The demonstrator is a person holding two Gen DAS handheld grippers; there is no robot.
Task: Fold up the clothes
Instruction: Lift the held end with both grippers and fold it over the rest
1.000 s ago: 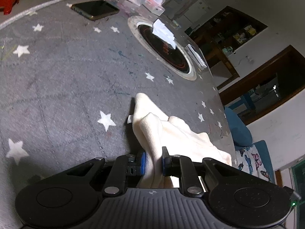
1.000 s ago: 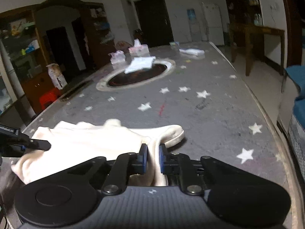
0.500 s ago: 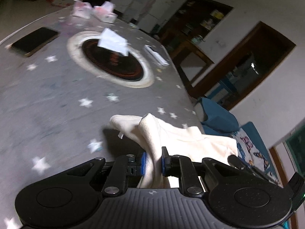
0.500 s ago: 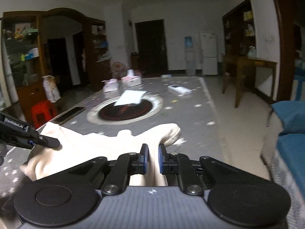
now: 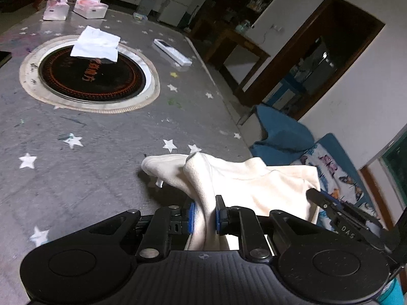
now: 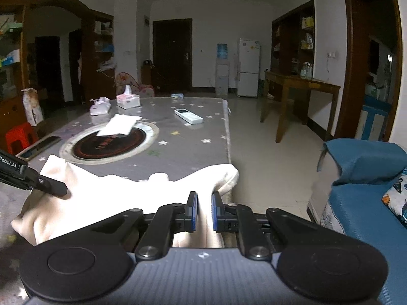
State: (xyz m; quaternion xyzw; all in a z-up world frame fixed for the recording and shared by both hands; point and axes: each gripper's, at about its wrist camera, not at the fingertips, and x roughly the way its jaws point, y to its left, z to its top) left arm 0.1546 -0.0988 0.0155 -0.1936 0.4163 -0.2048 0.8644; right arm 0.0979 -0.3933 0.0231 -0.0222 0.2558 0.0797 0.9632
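Both hand-held grippers, the left hand-held gripper (image 5: 204,214) and right hand-held gripper (image 6: 202,211), pinch the cream garment (image 5: 254,185), lifted at lower centre above the starred surface (image 5: 101,132). Next, probably lay it flat for folding.

The left gripper (image 5: 204,214) pinches a fold of the cream garment (image 5: 244,185) between its blue pads, and the cloth hangs bunched above the grey star-printed table (image 5: 101,127). To the garment's right, the right gripper (image 5: 320,198) grips its far edge. Beyond the garment, a round black hotplate (image 5: 91,76) is set into the table, with a white cloth (image 5: 95,44) lying over its far rim. Further behind the hotplate stand two tissue packs (image 5: 73,9); to its right lies a white remote (image 5: 171,52).
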